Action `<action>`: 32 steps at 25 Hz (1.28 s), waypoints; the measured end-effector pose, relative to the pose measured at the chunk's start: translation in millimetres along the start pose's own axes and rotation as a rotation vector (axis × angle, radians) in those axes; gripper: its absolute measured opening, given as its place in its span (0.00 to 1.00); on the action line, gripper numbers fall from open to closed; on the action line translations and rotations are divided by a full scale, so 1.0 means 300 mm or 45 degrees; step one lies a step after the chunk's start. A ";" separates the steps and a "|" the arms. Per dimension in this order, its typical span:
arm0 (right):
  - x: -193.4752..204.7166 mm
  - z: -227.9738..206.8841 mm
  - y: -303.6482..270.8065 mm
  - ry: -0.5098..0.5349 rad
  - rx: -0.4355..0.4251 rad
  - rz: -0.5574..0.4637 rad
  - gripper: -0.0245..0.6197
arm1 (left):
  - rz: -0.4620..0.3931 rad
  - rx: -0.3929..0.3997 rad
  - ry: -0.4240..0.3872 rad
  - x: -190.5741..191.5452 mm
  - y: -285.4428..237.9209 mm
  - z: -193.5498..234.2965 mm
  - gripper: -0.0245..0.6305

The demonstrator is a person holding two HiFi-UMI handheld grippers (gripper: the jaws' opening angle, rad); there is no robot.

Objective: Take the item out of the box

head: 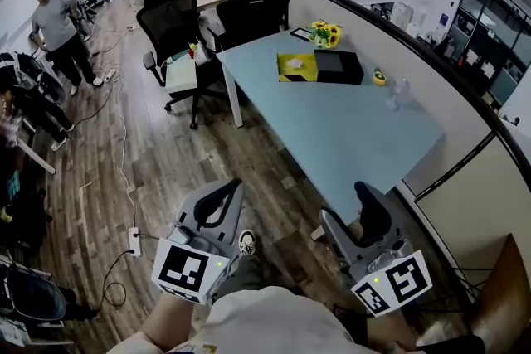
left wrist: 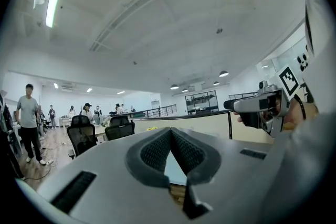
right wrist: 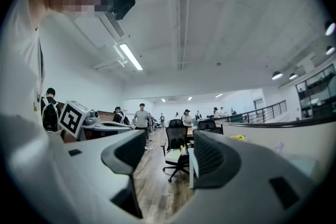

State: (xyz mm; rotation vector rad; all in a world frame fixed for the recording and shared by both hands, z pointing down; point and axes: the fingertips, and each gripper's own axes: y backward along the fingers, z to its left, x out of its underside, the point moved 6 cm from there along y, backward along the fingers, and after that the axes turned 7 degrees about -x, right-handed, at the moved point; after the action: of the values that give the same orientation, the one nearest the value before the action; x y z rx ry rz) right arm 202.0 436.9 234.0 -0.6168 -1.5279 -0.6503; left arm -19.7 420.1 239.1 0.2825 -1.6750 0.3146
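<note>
Left claw [left wrist: 170,132] nearest, low by the body: clenched, tips meeting, empty. Right claw [right wrist: 167,153] alongside: released, jaws wide, nothing between. Both hang over wood floor [head: 166,170], short of the pale blue bench [head: 357,137]. Black box [head: 338,66] lies at the bench's far end, well apart from both claws; contents not discernible. Yellow box [head: 297,67] touches its left side. Sunflowers [head: 325,34] just behind

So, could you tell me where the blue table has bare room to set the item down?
The table is bare this side of the yellow box and black box. The far end is crowded: both boxes, sunflowers behind them, a yellow roll and a clear container toward its right edge.
</note>
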 end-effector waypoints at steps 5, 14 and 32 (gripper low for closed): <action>0.008 -0.068 -0.201 0.006 0.012 0.028 0.48 | -0.004 0.005 0.016 0.018 -0.140 0.163 0.04; 0.006 -0.171 -0.599 -0.008 0.069 0.082 0.47 | 0.016 0.042 0.019 0.029 -0.388 0.496 0.04; 0.136 -0.365 -1.080 -0.058 0.214 0.158 0.47 | 0.018 0.143 0.017 0.120 -0.730 0.881 0.04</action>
State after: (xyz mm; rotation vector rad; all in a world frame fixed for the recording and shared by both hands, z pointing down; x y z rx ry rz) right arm 42.4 133.4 266.4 -0.5957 -1.5551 -0.4114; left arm -188.5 119.5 253.2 0.3519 -1.6494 0.4214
